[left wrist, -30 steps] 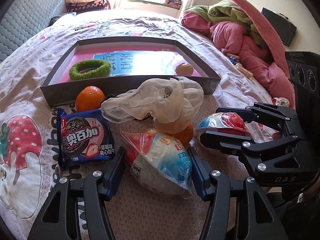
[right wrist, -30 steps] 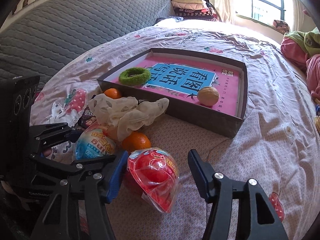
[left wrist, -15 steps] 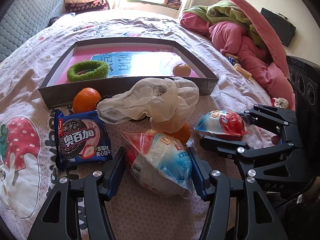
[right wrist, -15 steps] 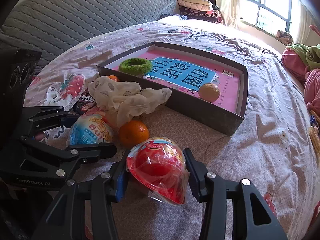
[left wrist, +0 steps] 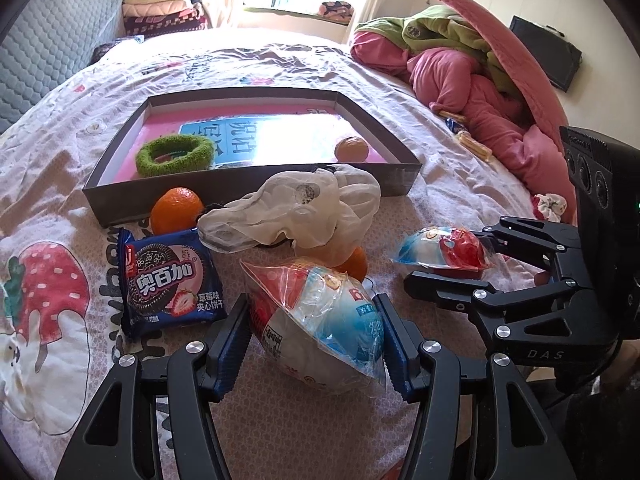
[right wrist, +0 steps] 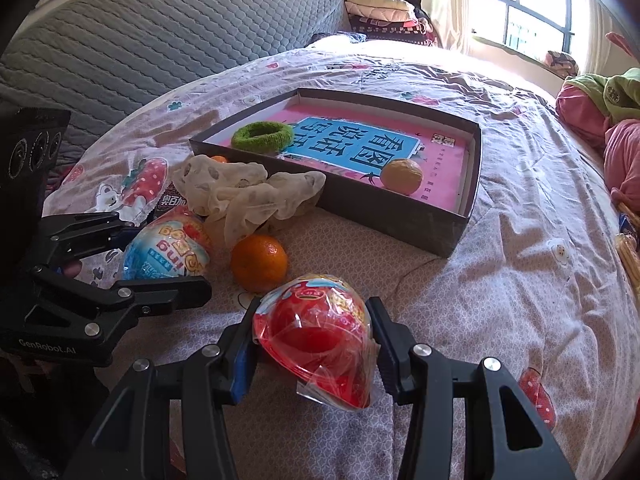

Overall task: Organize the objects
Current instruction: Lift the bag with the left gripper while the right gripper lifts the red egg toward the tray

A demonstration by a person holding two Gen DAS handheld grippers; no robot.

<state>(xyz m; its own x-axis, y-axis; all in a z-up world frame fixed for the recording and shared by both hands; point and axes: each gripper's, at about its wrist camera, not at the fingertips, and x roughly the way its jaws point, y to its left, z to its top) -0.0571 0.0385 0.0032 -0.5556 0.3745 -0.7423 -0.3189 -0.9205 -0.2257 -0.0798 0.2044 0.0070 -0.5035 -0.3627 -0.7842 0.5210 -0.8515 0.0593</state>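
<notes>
Both pairs of fingers clamp wrapped toy eggs: left gripper blue egg, right gripper red egg.

Two wrist fisheyes, close above the bed, angled downward, both facing the tray, each catching the other's gripper

Left gripper: angled downward, jaws set wide, pads clamped on both sides of a wrapped blue-and-white toy egg. Right gripper: angled downward, pads pressed against a wrapped red toy egg.
</notes>
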